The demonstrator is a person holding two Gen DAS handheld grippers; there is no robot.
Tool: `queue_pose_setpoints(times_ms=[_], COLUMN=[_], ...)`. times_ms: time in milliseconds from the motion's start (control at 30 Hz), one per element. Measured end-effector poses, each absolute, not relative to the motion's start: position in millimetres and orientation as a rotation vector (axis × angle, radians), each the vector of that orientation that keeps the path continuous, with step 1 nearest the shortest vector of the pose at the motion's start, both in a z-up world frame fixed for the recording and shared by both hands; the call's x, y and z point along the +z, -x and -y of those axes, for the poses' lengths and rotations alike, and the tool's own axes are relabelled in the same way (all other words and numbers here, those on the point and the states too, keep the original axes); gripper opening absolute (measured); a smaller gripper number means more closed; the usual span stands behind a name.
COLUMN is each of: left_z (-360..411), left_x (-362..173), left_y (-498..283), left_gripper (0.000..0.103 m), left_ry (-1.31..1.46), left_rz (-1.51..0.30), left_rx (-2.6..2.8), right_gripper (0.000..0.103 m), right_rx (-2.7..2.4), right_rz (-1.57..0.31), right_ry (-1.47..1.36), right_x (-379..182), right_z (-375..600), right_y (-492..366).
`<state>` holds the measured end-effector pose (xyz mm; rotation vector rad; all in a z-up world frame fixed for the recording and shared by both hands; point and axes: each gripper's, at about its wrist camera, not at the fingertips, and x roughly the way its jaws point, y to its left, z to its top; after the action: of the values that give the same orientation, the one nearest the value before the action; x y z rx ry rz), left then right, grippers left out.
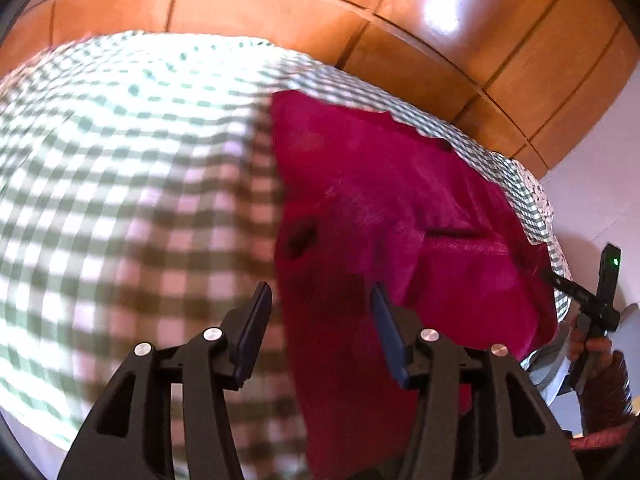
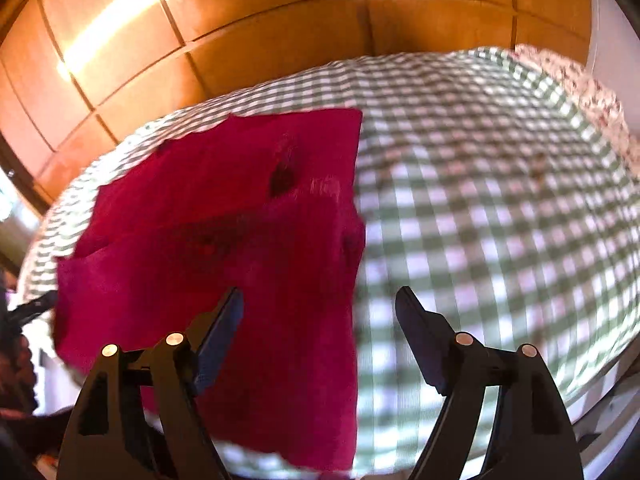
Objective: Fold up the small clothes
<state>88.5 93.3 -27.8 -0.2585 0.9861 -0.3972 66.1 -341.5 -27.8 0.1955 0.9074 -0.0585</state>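
Observation:
A magenta garment [image 1: 392, 216] lies partly folded on a green-and-white checked cloth [image 1: 120, 160]. In the left wrist view my left gripper [image 1: 320, 300] is open and empty, hovering over the garment's left edge. My right gripper shows at the far right of that view [image 1: 592, 300], held in a hand. In the right wrist view the garment [image 2: 224, 216] lies to the left and the checked cloth [image 2: 480, 200] to the right. My right gripper [image 2: 320, 304] is open and empty above the garment's right edge. Both views are blurred.
Orange-brown wooden panels [image 1: 400, 12] stand behind the covered surface and also show in the right wrist view [image 2: 260, 20]. A flowered fabric edge [image 2: 580, 80] lies at the far right. A white wall [image 1: 600, 160] is at the right.

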Motion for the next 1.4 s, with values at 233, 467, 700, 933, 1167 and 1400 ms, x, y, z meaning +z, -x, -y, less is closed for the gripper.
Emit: queue_pose_setpoints(times_ms=[233,467,700,933,1167,1400], left_z=[-76.4,-104.2,-104.5,-88.6,-64.0,-49.0], left_x=[-23.7,18.0,39.5,33.6,0.4,-37.8], left_y=[-93.9,-74.5,-121.4,-205.8,-275.3,-297.2], left_gripper=[0.007,0.006,0.006,0.006,0.006,0.011], left_ry=[0.169,0.311,0.286,0.289,0.208,0.114], left_rz=[-0.941,-0.839,-0.777,-0.773,-0.847,-0.921], left_rx=[-0.384,-0.484,-0.398,-0.292,-0.162,-0.066], right_gripper=[0.022,0.009,0.009,0.007,0.007,0.01], right_rx=[-0.06,-0.006,-0.001,-0.061,-0.161,-0.256], right_rz=[-0.953,-0.861,-0.783,-0.779,-0.843,-0.896], right_ry=[-0.123,-0.16,-0.196,-0.215,-0.186,-0.128], right_x=[-33.6,11.6,40.0,32.8,0.2,-53.0], right_z=[324.8,324.7,327.4,338.0,342.3,343.3], right_y=[-89.8,-63.2,-97.9,-178.3,-254.7,-286.2])
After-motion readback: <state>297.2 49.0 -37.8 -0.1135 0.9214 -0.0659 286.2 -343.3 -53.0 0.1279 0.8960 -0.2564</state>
